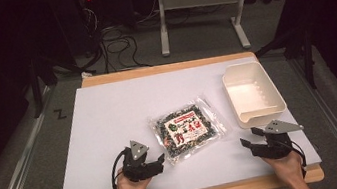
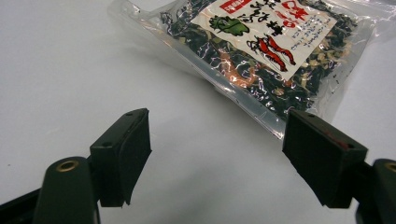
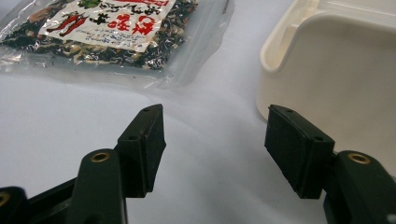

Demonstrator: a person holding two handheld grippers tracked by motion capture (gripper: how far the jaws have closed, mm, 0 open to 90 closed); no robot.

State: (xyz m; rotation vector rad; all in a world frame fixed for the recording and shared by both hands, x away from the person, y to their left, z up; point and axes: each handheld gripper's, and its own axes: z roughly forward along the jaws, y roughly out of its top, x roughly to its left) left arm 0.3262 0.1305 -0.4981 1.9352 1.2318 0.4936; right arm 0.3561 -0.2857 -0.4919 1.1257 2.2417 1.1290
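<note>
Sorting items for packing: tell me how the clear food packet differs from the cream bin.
The food packet lies flat and is see-through, filled with dark dried pieces under a printed label; the cream bin is opaque, plain and empty. The packet is soft film; the bin is rigid with raised walls. Both rest on the white table sheet, untouched.

I am working in what looks like a lab or recording room, not a home. My table (image 1: 108,108) is a plain wooden top covered with a white sheet, standing on grey carpet in a dark, curtained space. Beyond it, black cables (image 1: 116,46) lie tangled on the floor near equipment with a small red light, and the metal legs of another bench (image 1: 163,29) stand behind.
</note>
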